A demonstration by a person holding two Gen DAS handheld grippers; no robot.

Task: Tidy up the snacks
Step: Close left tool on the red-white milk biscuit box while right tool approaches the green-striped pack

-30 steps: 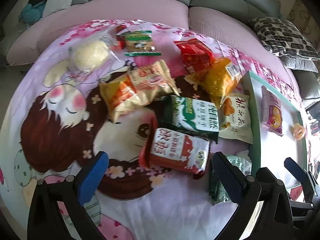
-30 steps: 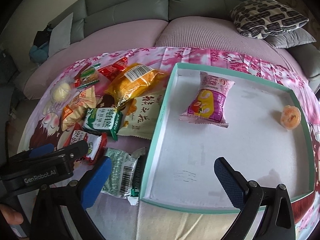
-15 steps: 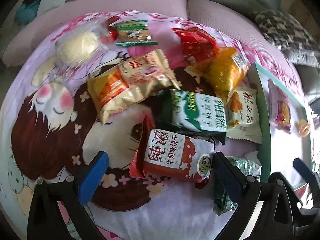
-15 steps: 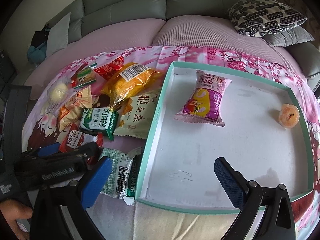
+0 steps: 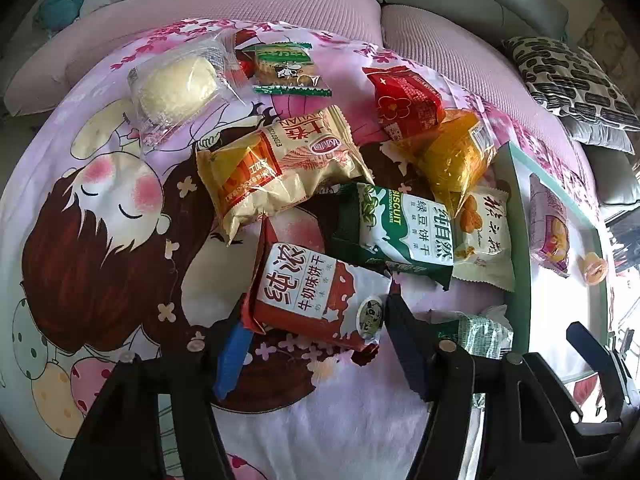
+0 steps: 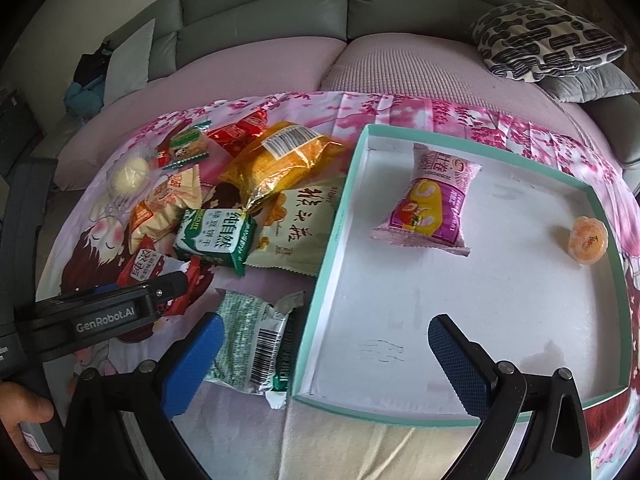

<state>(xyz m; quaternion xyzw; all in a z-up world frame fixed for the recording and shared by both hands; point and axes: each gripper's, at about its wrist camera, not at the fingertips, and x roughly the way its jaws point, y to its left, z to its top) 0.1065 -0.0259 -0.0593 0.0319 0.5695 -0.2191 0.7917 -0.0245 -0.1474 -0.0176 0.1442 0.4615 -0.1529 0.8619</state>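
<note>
A pile of snack packets lies on a cartoon-print cloth [image 5: 100, 240]. My left gripper [image 5: 316, 320] is closed onto the near end of a red-and-white biscuit packet [image 5: 316, 292], one finger at each side edge; it also shows in the right wrist view [image 6: 148, 268]. Beyond it lie a green biscuit packet [image 5: 404, 232], a tan packet [image 5: 280, 168] and a yellow packet [image 5: 456, 156]. My right gripper [image 6: 324, 364] is open and empty over the near-left corner of a teal-rimmed white tray [image 6: 332, 240], which holds a pink packet [image 6: 432, 204] and an orange jelly cup [image 6: 588, 236].
A green-speckled packet [image 6: 252, 344] lies just left of the tray by my right gripper's left finger. A cream packet [image 6: 300, 224] leans on the tray's left rim. A round bun [image 5: 176, 80], a small green packet [image 5: 288, 68] and a red packet [image 5: 404, 100] lie farther back. A sofa with a patterned cushion [image 6: 544, 40] is behind.
My left gripper moved forward onto the red-and-white biscuit packet and its fingers closed in on the packet's sides. My right gripper stayed open and barely moved.
</note>
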